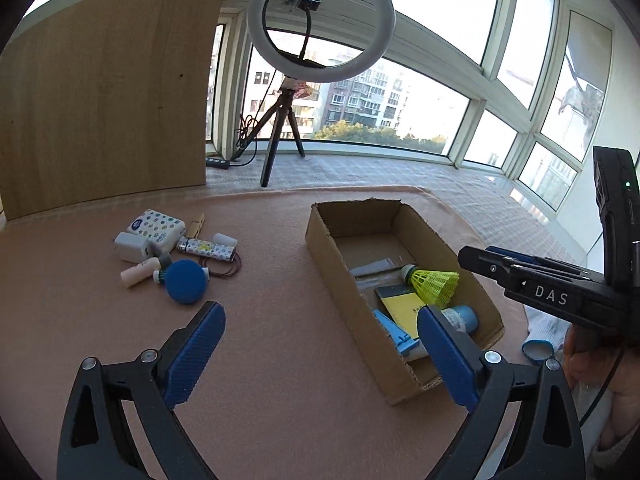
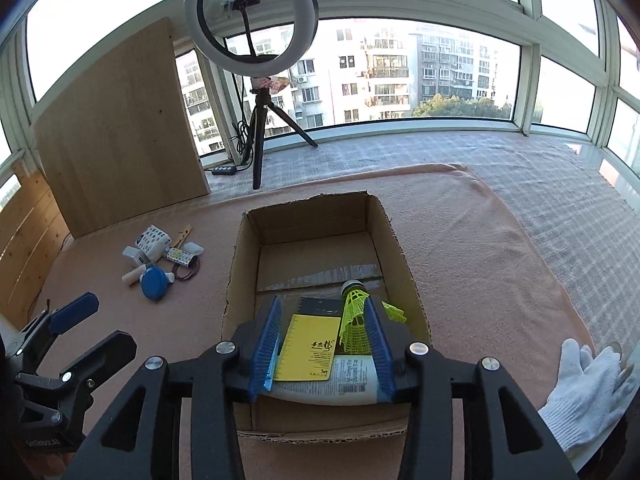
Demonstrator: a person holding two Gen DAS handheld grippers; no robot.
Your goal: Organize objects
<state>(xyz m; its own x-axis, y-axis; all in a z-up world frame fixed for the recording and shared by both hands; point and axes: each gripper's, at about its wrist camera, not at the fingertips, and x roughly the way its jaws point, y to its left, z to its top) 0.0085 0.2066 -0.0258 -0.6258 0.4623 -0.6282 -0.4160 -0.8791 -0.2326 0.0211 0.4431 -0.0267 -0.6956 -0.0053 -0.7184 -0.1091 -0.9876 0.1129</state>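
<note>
An open cardboard box [image 1: 320,232] [image 2: 240,264] stands on the pink mat. Inside lie a yellow shuttlecock [image 1: 434,282] [image 2: 354,312], a yellow notepad [image 1: 402,310] [image 2: 310,346] and a white tube [image 2: 336,380]. My right gripper [image 2: 322,302] hovers over the box's near end, open, with the shuttlecock resting loose by its right finger. My left gripper [image 1: 320,312] is open wide and empty over the mat left of the box. A pile to the left holds a blue round lid [image 1: 186,282] [image 2: 154,284], a patterned pack [image 1: 160,228], a white charger [image 1: 130,246] and a lighter [image 1: 208,250].
A ring light on a tripod [image 1: 320,20] [image 2: 252,20] stands behind the mat, a wooden board [image 1: 104,96] leans at the back left. A white glove [image 2: 584,384] and a small blue cap [image 1: 538,350] lie right of the box.
</note>
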